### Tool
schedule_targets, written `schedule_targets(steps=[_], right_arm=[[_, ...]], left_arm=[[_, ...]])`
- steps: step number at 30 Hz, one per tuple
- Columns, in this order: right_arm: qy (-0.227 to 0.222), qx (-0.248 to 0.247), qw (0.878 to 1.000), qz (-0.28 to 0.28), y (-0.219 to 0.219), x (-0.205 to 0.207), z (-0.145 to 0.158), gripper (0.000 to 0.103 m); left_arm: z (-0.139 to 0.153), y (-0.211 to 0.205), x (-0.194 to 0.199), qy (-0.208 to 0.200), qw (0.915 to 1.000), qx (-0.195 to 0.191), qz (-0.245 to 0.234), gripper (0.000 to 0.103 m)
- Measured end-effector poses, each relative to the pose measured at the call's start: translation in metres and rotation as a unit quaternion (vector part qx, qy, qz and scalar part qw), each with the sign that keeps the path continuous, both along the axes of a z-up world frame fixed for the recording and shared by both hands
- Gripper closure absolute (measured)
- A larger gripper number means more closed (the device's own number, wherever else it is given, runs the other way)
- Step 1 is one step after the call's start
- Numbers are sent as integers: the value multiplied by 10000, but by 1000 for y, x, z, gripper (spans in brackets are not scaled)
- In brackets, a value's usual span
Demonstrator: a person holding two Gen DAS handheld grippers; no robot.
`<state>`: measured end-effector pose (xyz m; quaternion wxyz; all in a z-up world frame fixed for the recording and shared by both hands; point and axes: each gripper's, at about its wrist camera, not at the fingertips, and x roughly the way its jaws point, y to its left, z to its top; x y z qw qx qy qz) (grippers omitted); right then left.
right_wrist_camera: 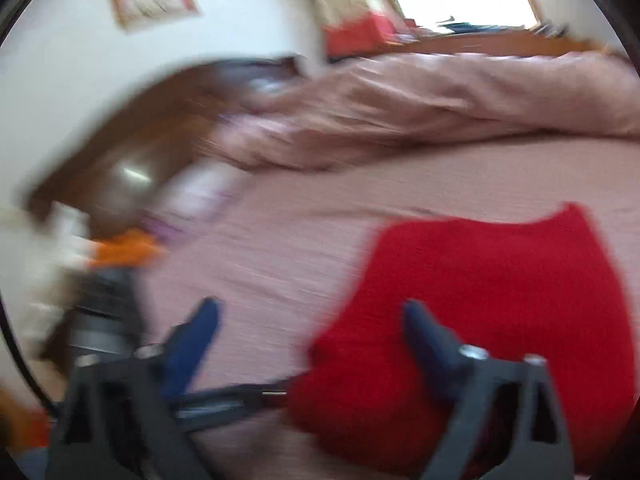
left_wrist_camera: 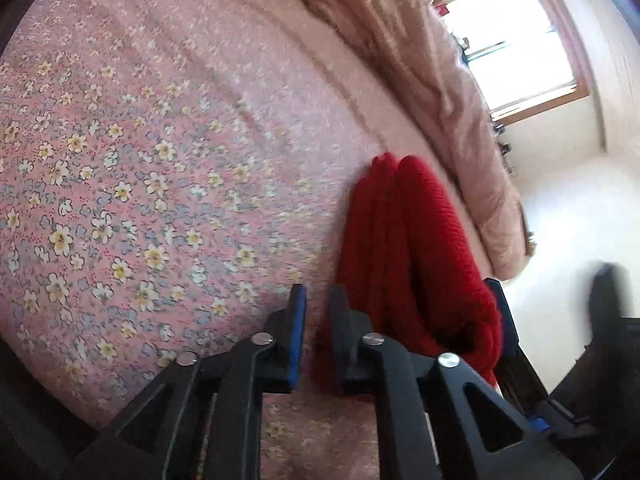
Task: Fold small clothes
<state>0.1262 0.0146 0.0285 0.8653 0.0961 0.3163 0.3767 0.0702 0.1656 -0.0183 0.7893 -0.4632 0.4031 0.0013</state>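
Note:
A red knit garment (left_wrist_camera: 404,256) lies folded on the pink floral bed sheet (left_wrist_camera: 120,184). My left gripper (left_wrist_camera: 318,300) rests low on the sheet just left of it. A narrow gap shows between its fingers, with nothing clamped at the tips. The red edge lies along the outside of its right finger. My right gripper (left_wrist_camera: 552,300) stands wide open at the garment's far side. In the blurred right wrist view my right gripper (right_wrist_camera: 312,312) is spread wide, its right finger (right_wrist_camera: 420,324) over the red garment (right_wrist_camera: 512,288). The dark tip of my left gripper (right_wrist_camera: 276,395) meets the garment's near left corner.
A rumpled pink duvet (left_wrist_camera: 440,92) (right_wrist_camera: 420,108) is heaped along the bed behind the garment. Beyond it is a bright window (left_wrist_camera: 512,40). A brown wooden headboard (right_wrist_camera: 132,140), an orange item (right_wrist_camera: 128,248) and other blurred clutter sit at the left.

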Motion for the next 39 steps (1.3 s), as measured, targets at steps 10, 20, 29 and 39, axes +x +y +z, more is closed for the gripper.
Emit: schedule_targets(steps=[10,20,29,39], right_arm=[[184,636,9967,-471,-98,-10,30,0],[-56,-498,9817,-1839,-202,-50,-30,0],[-71,-1282,9750,-1811,-168,-34,-54,0],[-461,-1484,9566,-2465,-131,-15,-59,0]], left_arm=[[38,-35,-32,-604,9956,-319,-644,64],[36,-57,17,-508,9940,-643,-724,45],[35,-70,51,-244,9981,-402,-389,86],[77,-80,65,-1182,9906,-420,-545,89]])
